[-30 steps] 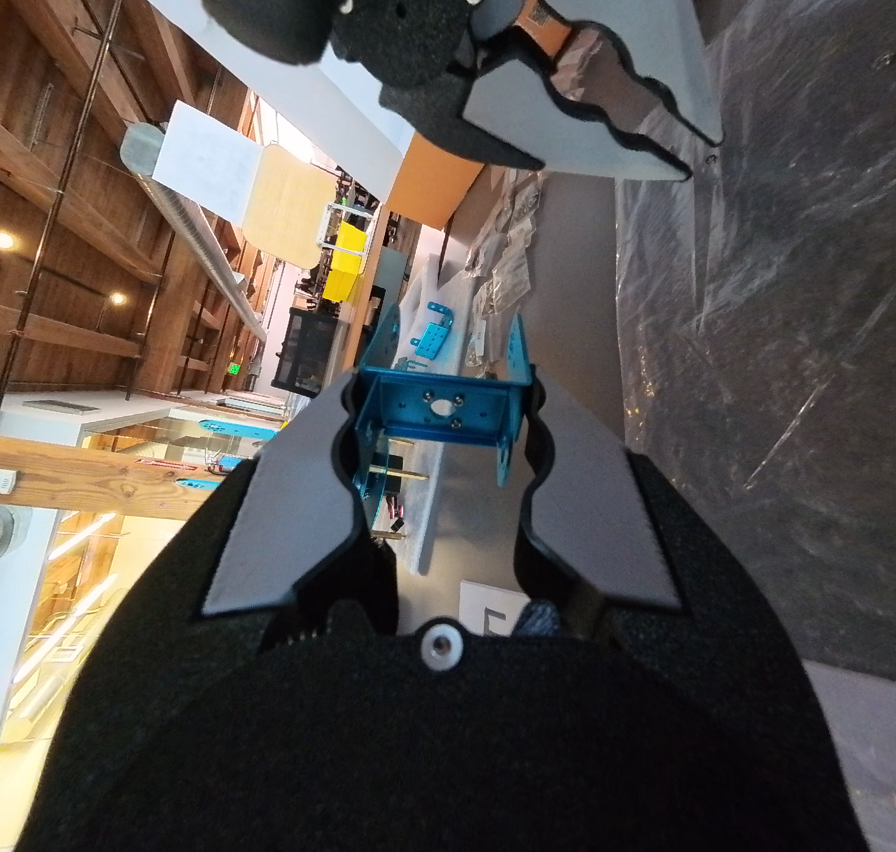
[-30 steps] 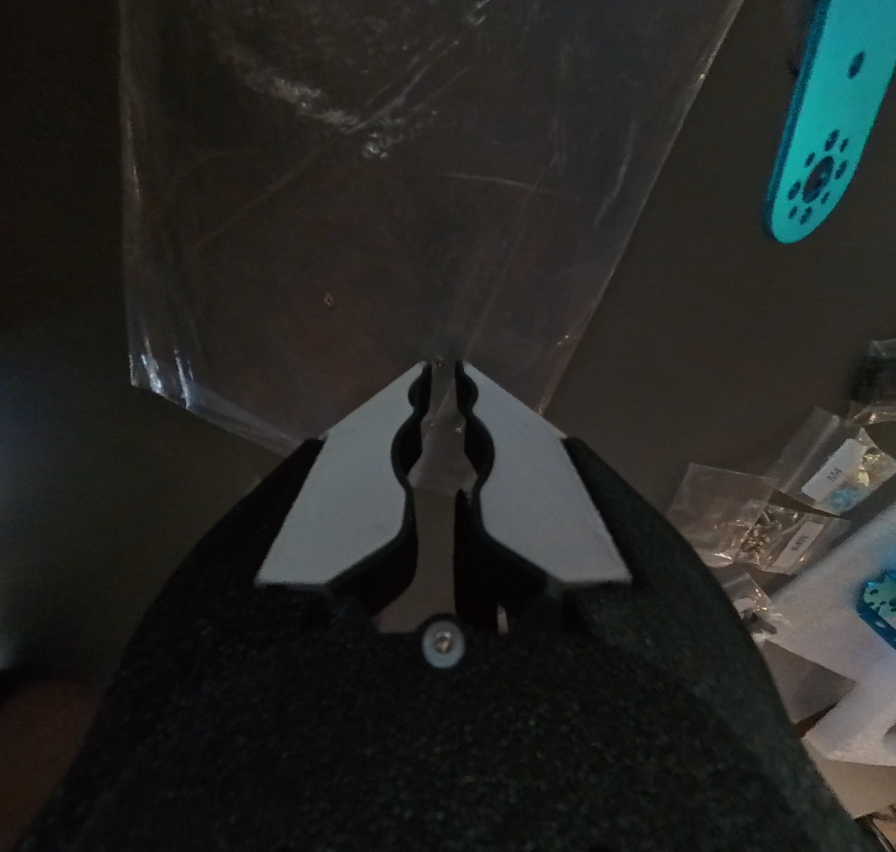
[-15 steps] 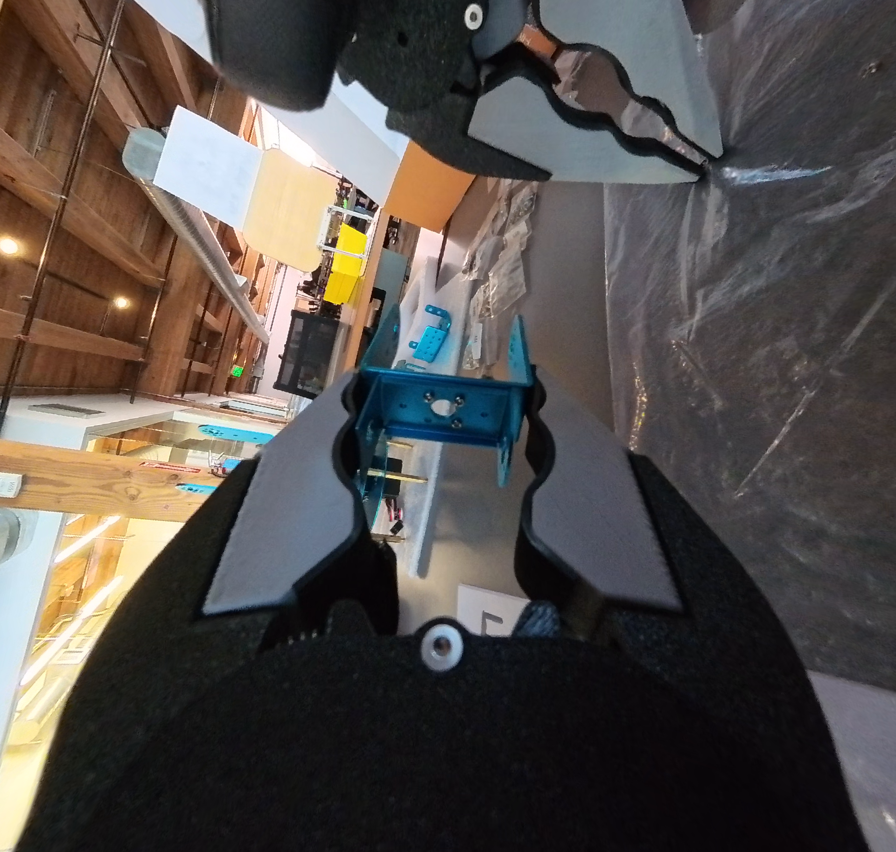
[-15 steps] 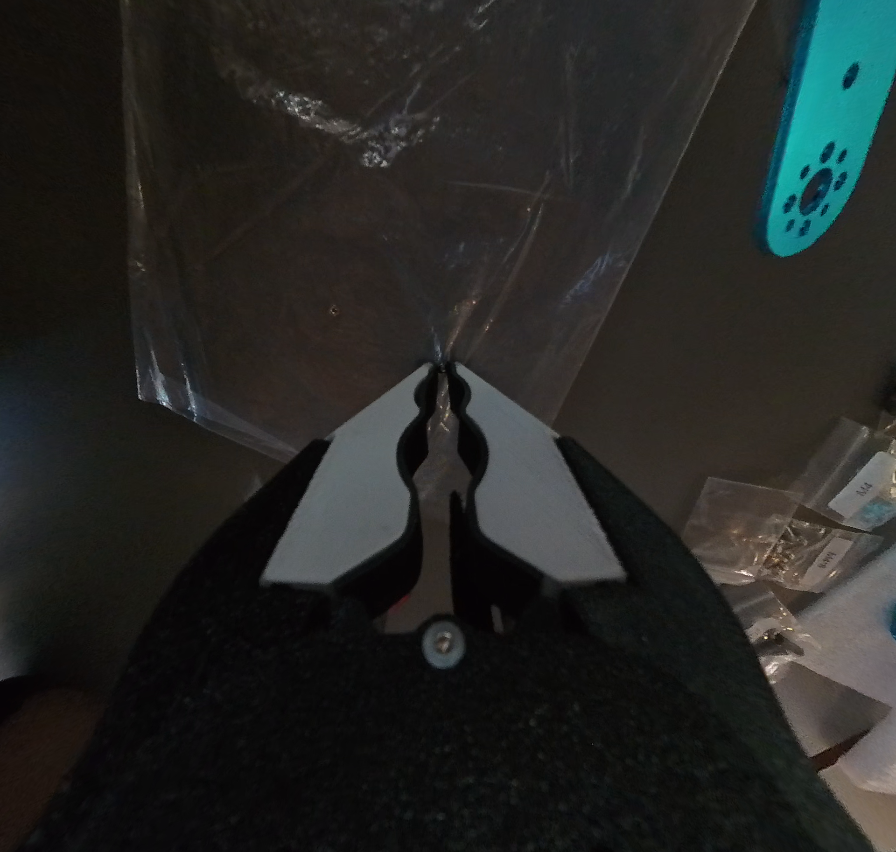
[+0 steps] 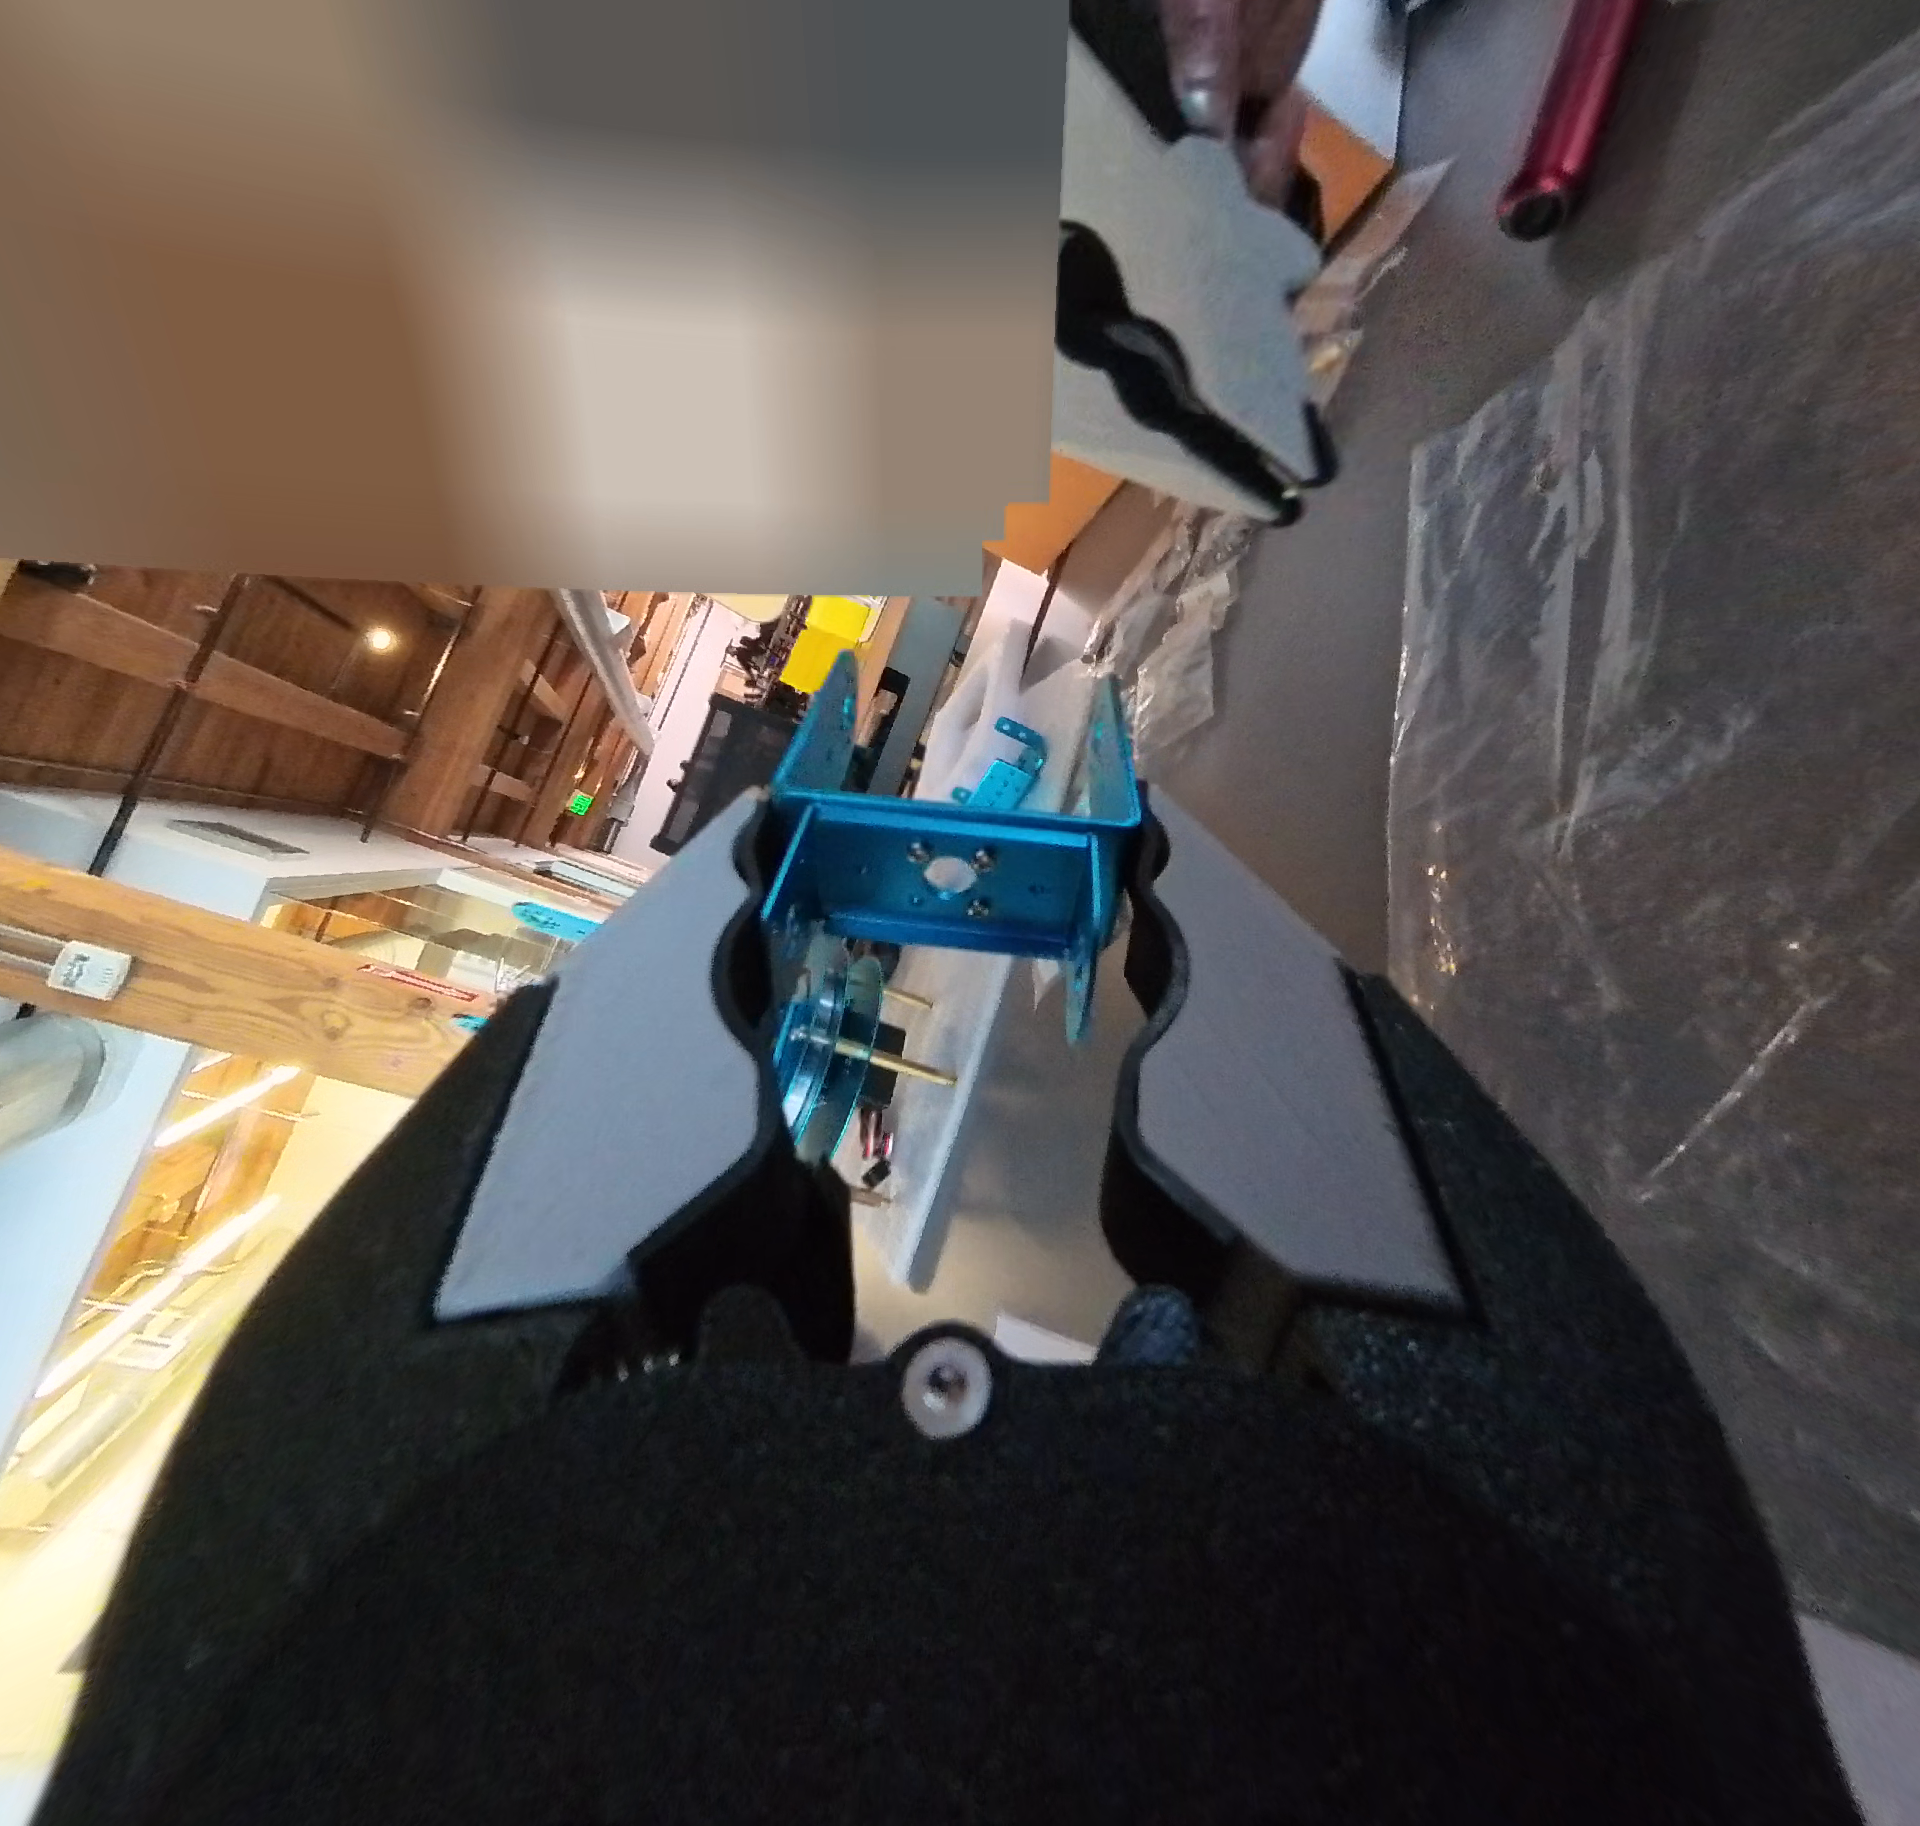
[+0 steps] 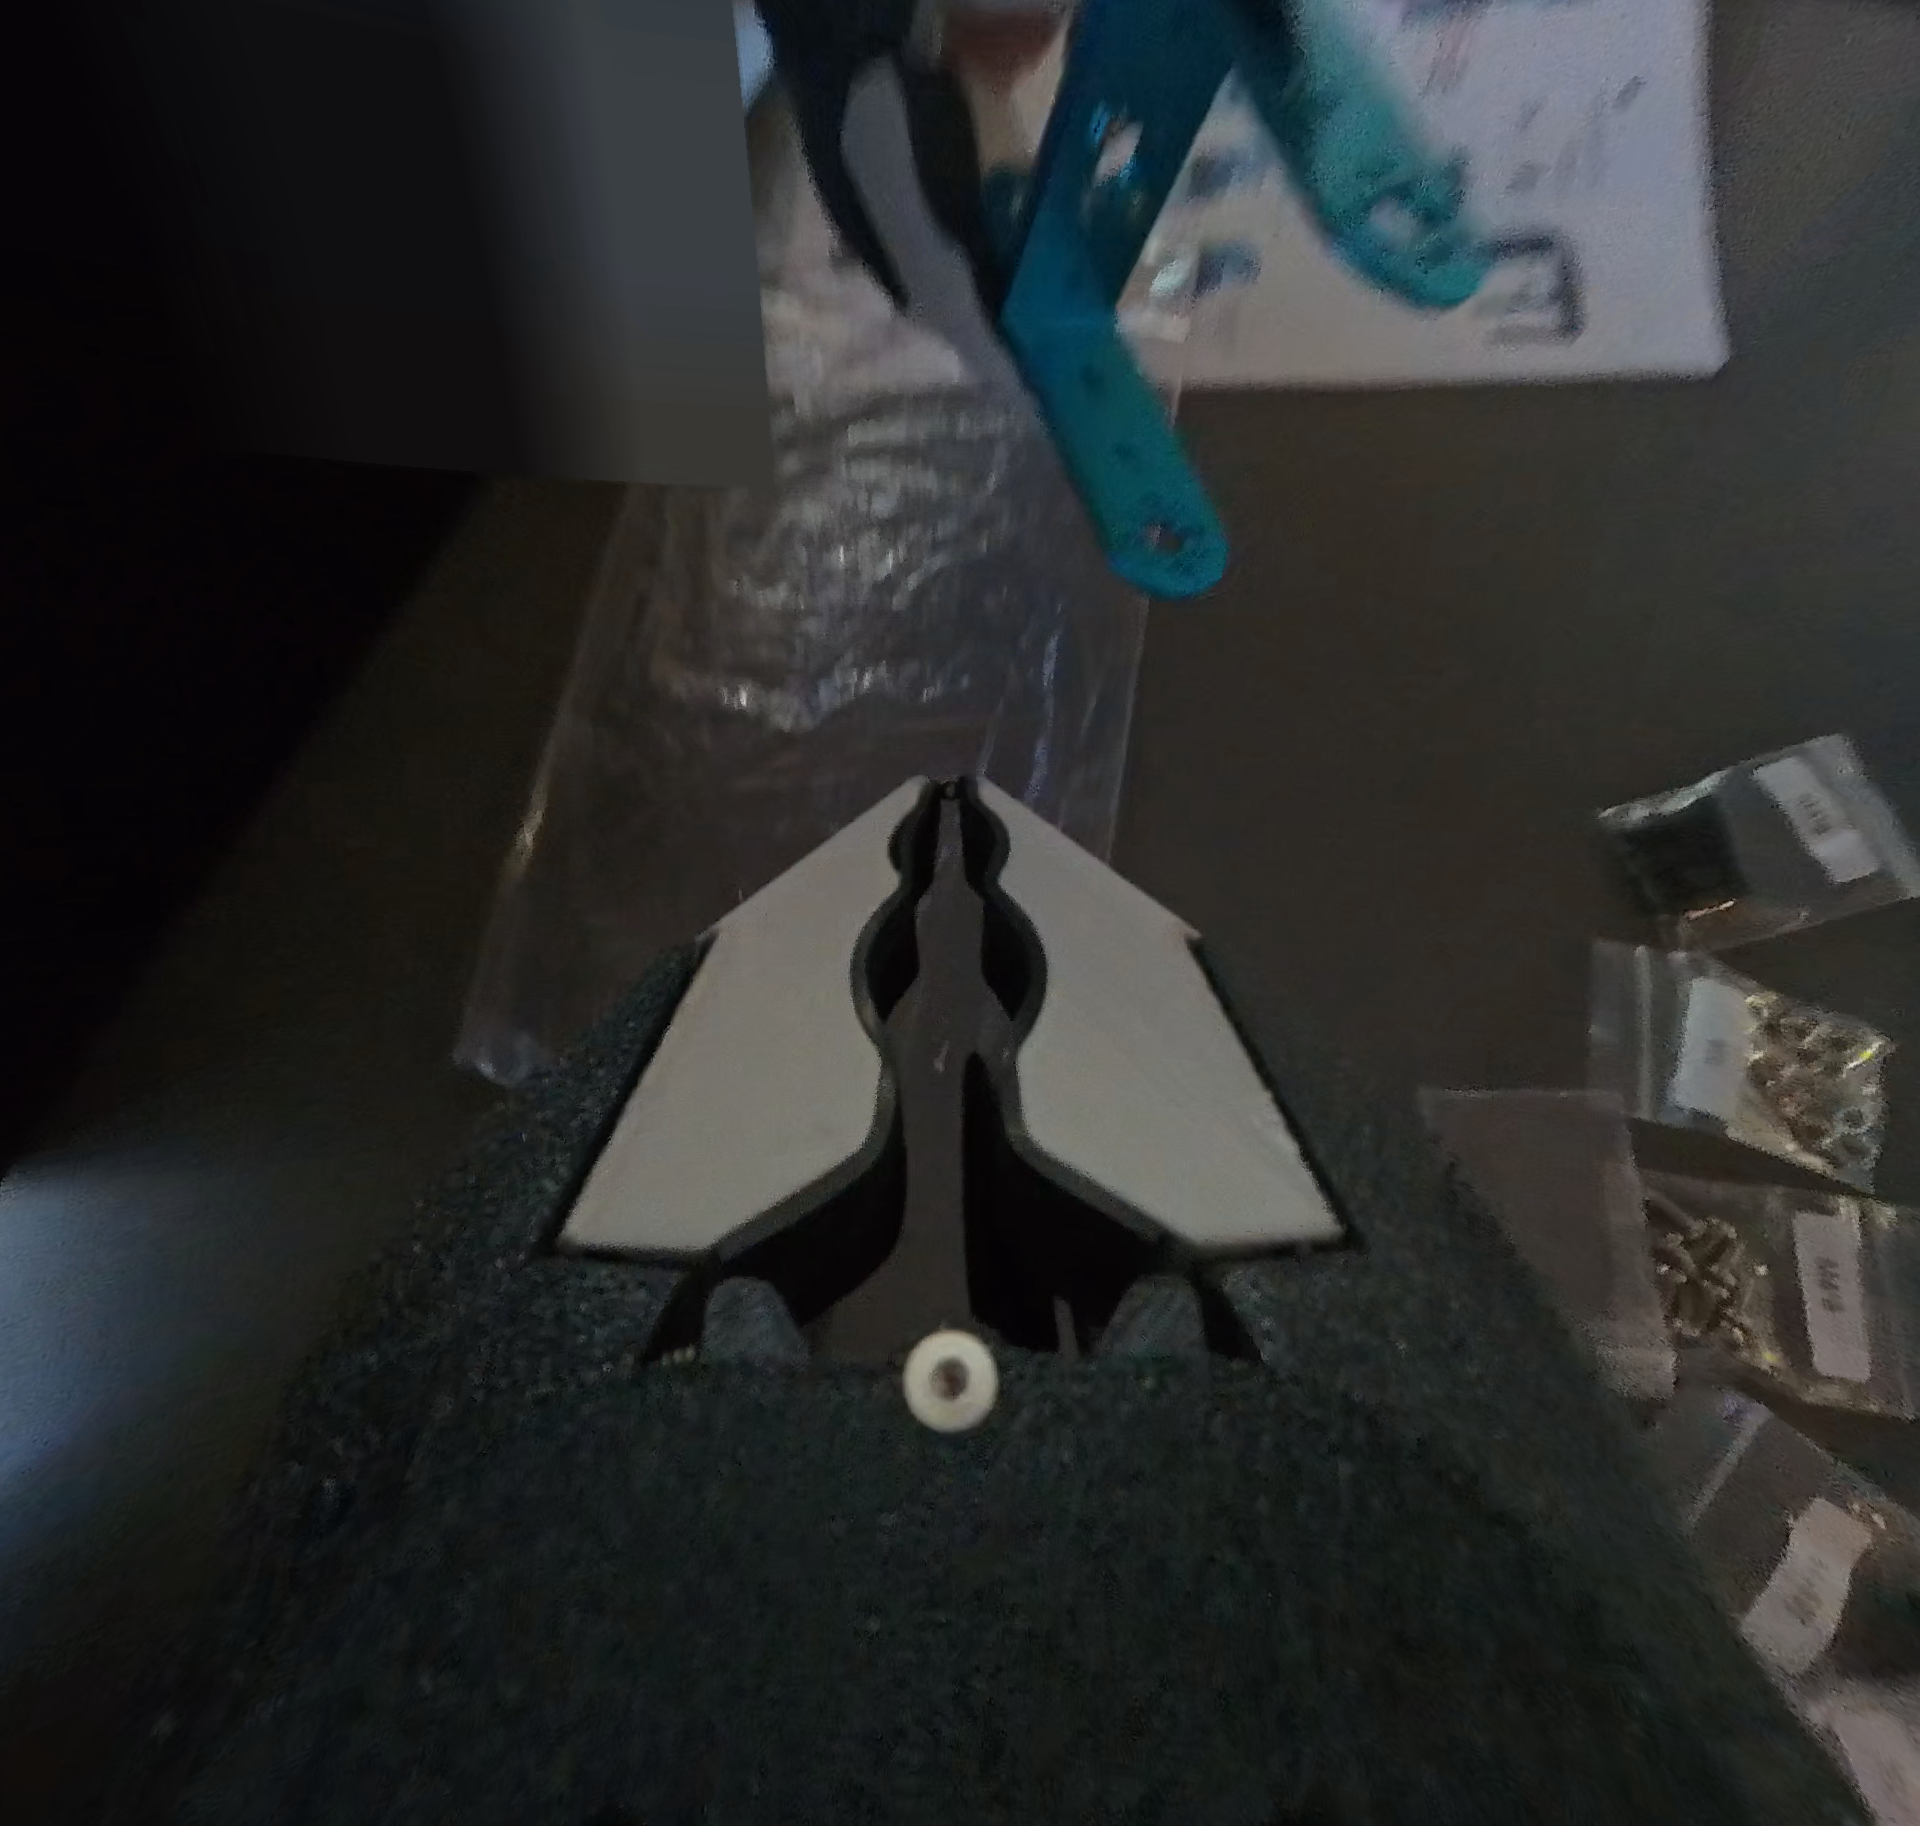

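My left hand-held gripper (image 5: 951,846) clamps a blue anodised U-shaped metal bracket (image 5: 940,877) between its tips, held above the dark grey table (image 5: 1351,654). My right hand-held gripper (image 6: 951,789) is pinched shut; I cannot tell whether it grips the crinkled clear plastic bag (image 6: 831,571) at its tips. Small labelled bags of screws (image 6: 1766,1070) lie right; their labels are too blurred to read. Beyond, I see wooden beams (image 5: 208,966).

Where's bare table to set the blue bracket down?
Bare dark table lies between the clear plastic bag and the small parts bags, below the white sheet. Another bare strip runs left of the plastic bag. The right edge is crowded with overlapping parts bags. The blue bracket sits in the left hand-held gripper.
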The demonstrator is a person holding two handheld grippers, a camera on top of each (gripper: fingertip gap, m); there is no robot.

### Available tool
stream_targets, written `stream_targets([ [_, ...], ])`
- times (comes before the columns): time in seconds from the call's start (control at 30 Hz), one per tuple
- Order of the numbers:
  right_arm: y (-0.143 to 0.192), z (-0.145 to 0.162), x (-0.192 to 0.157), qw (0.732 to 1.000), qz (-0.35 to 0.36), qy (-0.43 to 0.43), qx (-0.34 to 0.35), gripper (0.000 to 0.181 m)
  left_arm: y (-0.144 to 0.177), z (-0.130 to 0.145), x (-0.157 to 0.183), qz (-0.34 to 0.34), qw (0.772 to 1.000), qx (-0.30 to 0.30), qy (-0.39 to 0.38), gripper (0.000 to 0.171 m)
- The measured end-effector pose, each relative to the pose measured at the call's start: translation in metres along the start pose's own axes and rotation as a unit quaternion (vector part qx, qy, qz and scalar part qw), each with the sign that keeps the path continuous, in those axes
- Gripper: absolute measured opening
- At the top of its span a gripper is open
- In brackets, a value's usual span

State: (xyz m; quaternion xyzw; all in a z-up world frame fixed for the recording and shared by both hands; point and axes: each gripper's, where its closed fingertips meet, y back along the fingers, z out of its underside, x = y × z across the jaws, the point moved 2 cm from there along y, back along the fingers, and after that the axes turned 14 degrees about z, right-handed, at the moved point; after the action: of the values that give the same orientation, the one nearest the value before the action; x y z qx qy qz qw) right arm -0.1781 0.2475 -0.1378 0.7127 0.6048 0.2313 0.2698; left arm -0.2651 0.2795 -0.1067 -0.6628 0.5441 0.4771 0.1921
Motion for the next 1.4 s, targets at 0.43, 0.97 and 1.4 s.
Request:
stream_targets([
  [0.43, -0.005, -0.081, 0.000, 0.978, -0.042, -0.074, 0.188, 0.003, 0.006, -0.020, 0.000, -0.018, 0.999, 0.042, -0.021, 0.065],
  [0.97, -0.017, -0.078, -0.005, 0.974, -0.051, -0.074, 0.208, 0.003, 0.001, -0.030, 0.002, -0.043, 0.997, 0.040, -0.057, 0.065],
  [1.4, -0.009, -0.078, 0.006, 0.972, -0.033, -0.084, 0.218, 0.004, 0.000, -0.025, -0.001, -0.072, 0.995, 0.017, -0.064, 0.066],
])
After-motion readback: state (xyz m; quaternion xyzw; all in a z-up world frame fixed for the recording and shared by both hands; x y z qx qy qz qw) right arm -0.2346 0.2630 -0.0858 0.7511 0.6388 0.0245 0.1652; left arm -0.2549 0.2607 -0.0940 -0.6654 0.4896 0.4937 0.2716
